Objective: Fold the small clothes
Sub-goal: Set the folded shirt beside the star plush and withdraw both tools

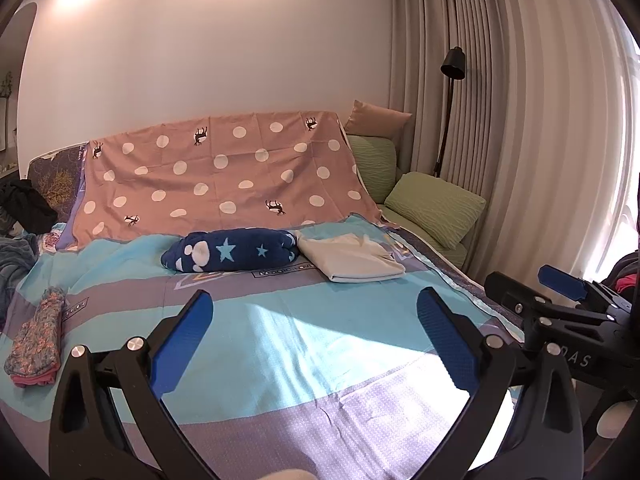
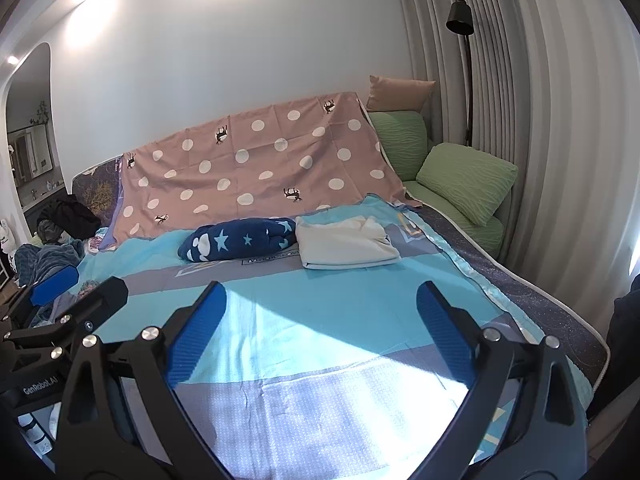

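Low in the frame, your left gripper gapes wide, empty | your right gripper likewise spread, empty | both hover above the blue sheet | frame centre: folded white garment beside rolled navy star garment | lower left: folded floral garment.

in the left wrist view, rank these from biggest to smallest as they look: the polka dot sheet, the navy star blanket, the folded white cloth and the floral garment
1. Polka dot sheet, clearly largest.
2. Navy star blanket.
3. Folded white cloth, close to the blanket, so that order is unsure.
4. Floral garment; it lies nearer the camera, so its true size is unsure.
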The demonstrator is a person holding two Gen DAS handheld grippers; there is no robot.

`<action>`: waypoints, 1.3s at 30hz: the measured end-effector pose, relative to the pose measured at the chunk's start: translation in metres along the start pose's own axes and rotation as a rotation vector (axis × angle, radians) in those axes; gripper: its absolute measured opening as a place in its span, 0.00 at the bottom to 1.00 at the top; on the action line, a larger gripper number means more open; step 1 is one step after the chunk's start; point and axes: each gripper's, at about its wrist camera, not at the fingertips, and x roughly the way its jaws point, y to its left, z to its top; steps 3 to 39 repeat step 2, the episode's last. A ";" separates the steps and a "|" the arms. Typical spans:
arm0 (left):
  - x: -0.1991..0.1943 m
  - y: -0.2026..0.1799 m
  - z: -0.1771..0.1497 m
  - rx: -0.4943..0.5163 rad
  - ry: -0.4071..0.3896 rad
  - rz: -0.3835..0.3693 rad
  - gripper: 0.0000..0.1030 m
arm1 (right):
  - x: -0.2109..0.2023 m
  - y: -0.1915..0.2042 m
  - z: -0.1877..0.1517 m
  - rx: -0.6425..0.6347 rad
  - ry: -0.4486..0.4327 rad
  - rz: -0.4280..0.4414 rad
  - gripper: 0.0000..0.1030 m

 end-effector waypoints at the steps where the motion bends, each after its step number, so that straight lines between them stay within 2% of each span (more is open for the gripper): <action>1: -0.001 -0.001 0.000 0.001 0.002 0.000 0.99 | 0.000 -0.001 0.000 -0.001 0.000 -0.002 0.95; 39: -0.001 -0.001 -0.001 0.004 0.003 -0.001 0.99 | 0.000 -0.001 -0.001 0.000 0.000 -0.005 0.95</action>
